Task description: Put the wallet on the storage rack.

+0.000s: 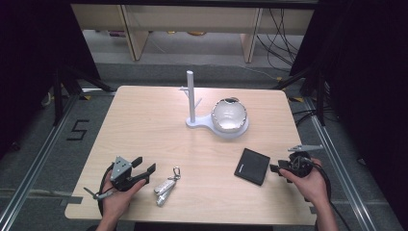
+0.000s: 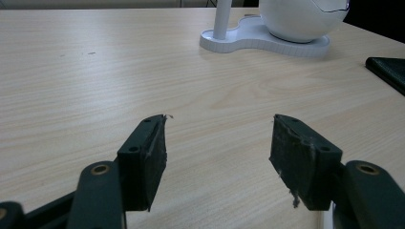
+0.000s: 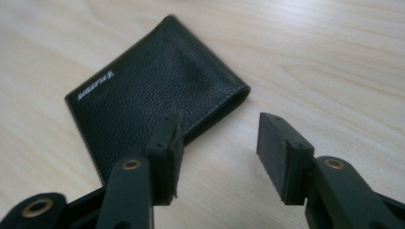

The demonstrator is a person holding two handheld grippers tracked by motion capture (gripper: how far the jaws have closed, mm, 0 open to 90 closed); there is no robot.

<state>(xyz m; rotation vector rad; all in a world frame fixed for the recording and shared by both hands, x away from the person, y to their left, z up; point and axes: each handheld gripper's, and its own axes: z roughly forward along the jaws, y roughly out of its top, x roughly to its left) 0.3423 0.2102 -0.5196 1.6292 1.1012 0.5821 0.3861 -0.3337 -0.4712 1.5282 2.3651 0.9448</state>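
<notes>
Right gripper (image 3: pixel 217 148): jaws apart, nothing between them, pointed at the near corner of the black wallet (image 3: pixel 153 90), which lies flat on the table (image 1: pixel 144 125) just beside it. Left gripper (image 2: pixel 217 157): jaws wide apart over bare wood, holding nothing.

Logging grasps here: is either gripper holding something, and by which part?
Nothing is held. The right gripper stands open at the black wallet's edge; the left gripper is open over bare table.
</notes>
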